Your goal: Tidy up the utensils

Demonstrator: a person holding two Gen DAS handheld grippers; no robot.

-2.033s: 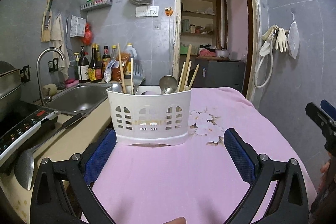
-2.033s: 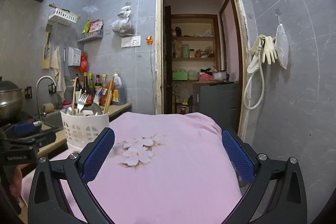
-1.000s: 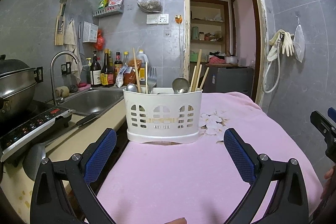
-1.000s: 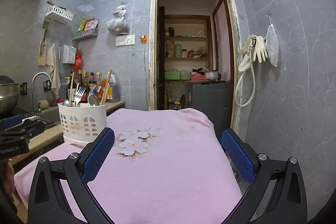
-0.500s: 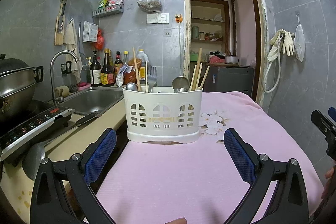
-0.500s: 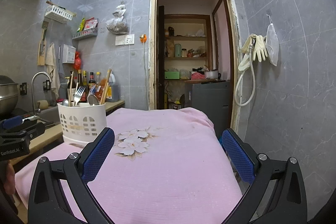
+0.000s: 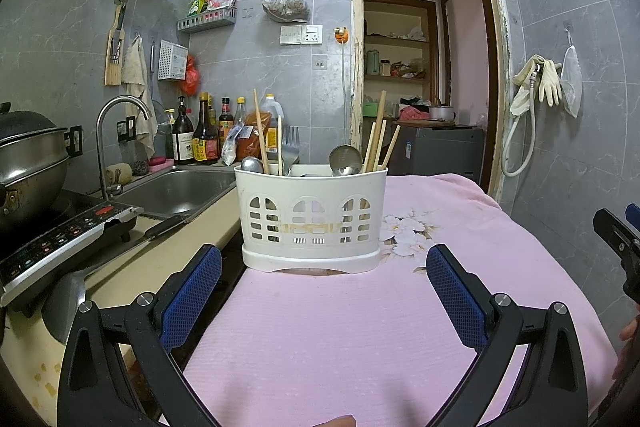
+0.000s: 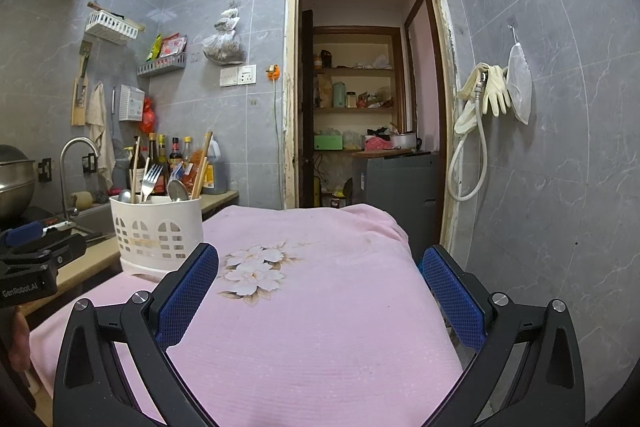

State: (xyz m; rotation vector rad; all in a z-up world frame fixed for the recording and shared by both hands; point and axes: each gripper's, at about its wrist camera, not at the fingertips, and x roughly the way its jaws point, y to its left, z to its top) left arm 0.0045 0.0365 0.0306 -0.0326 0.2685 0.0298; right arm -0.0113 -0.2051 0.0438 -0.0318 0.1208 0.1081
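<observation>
Left gripper [image 7: 323, 281]: jaws spread wide, nothing between the blue pads, hovering low over the pink cloth and aimed squarely at the caddy.
Right gripper [image 8: 320, 283]: likewise spread and empty, held over the bare middle of the cloth, well apart from the caddy.
Caddy [image 7: 311, 218]: white slotted plastic holder, upright at the cloth's near-left edge, just beside the counter and sink [image 7: 180, 187].
Contents: chopsticks [image 7: 376, 141] lean at the right end, more chopsticks [image 7: 261, 131] at the left; a fork [image 7: 291, 149] and two spoons [image 7: 344, 159] stand between, bowls and tines up.
Cloth [image 7: 360, 327]: no loose utensil shows on it in either view.
Step in hand: likely the end of sorting, or a pause before a last check, since everything visible already stands in the caddy.
Next move: if anything remains, it must be found outside these views; otherwise a regrouping of the split chopsticks would call for a narrow pinch on one stick near its top, lifted straight up.
</observation>
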